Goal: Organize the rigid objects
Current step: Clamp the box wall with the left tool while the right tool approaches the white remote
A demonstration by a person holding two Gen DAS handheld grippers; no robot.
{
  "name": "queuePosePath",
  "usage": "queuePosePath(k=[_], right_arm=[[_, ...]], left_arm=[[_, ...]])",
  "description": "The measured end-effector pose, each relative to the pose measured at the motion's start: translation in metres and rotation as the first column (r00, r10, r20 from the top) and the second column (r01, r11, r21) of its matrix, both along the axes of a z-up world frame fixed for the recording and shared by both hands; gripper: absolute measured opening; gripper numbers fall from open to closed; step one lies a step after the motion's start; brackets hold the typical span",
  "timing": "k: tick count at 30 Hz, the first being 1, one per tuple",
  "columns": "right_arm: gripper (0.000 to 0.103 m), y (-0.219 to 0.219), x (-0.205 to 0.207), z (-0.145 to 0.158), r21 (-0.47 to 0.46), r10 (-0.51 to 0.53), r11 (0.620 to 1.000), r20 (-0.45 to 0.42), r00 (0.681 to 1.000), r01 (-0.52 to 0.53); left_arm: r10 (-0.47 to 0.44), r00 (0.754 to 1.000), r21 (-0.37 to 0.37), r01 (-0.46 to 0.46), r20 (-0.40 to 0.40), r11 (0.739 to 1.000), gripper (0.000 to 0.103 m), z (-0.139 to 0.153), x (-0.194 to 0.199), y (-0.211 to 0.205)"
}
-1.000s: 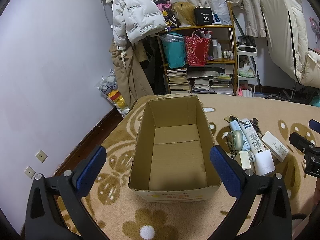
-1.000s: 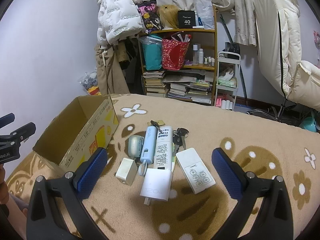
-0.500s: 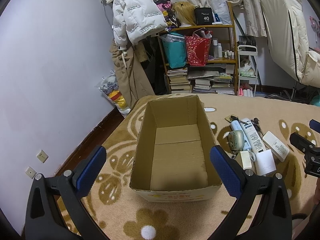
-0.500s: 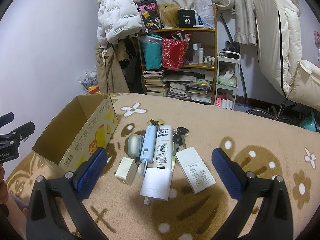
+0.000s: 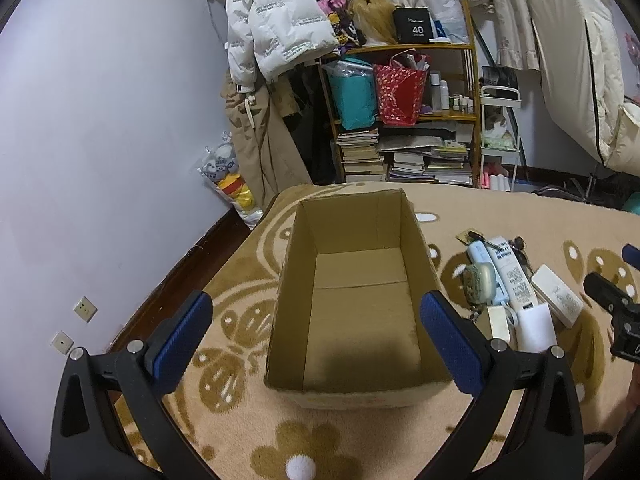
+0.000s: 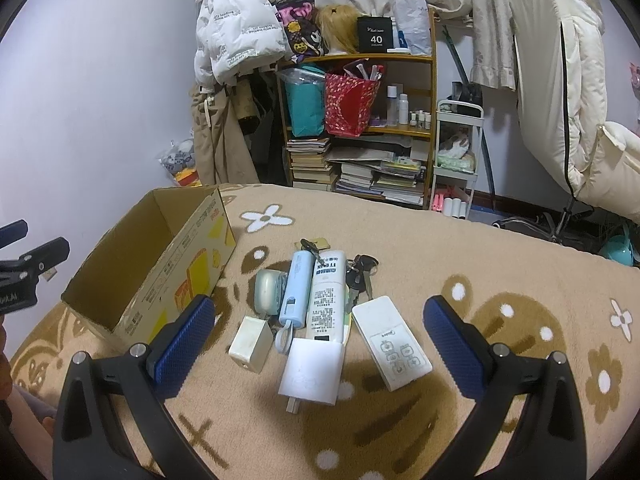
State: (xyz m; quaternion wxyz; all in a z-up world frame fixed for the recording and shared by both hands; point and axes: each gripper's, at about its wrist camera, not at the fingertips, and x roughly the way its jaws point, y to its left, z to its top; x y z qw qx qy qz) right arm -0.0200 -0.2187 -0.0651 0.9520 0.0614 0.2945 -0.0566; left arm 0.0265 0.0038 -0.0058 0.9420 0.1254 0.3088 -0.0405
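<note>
Nearby, both spread grippers, left gripper (image 5: pixel 316 336) and right gripper (image 6: pixel 318 342), flank cardboard box (image 5: pixel 352 300) and clutter pile (image 6: pixel 320 304).

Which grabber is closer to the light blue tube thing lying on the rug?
Right. The right gripper hovers open just in front of the light blue cylindrical tube. The left gripper hangs open over the brown cardboard box, with the tube off to its right.

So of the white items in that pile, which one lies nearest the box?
The small white cube at the pile's left edge. The charger, tube and remote all lie further right, away from the box.
</note>
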Motion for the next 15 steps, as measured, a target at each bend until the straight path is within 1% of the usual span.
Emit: queuePosePath(k=[3, 4, 5, 6, 12, 15], right_arm=[[0.103, -0.001, 0.001, -0.006, -0.002, -0.004, 1.000, -0.005, 1.000, 0.004], [0.103, 0.000, 0.006, -0.010, 0.001, -0.006, 1.000, -0.009, 1.000, 0.006], [0.103, 0.001, 0.020, -0.015, 0.005, -0.007, 1.000, -0.015, 1.000, 0.007], [0.103, -0.001, 0.023, -0.018, 0.008, -0.009, 1.000, -0.021, 1.000, 0.009], [0.103, -0.016, 0.044, -0.024, 0.029, -0.018, 0.999, -0.069, 0.997, 0.020], [0.103, -0.023, 0.052, -0.031, 0.031, -0.021, 0.999, -0.104, 0.994, 0.025]], left_arm=[[0.012, 1.000, -0.004, -0.012, -0.019, 1.000, 0.103, 0.002, 0.013, 0.004], [0.018, 0.999, -0.004, -0.018, -0.033, 1.000, 0.103, 0.003, 0.019, 0.006], [0.023, 0.999, -0.003, -0.023, -0.049, 1.000, 0.103, 0.003, 0.024, 0.008], [0.028, 0.998, -0.002, -0.028, -0.059, 1.000, 0.103, 0.003, 0.028, 0.009], [0.054, 0.985, 0.014, -0.052, -0.162, 0.999, 0.103, -0.005, 0.061, 0.021], [0.056, 0.972, 0.020, -0.053, -0.226, 0.998, 0.103, -0.014, 0.078, 0.024]])
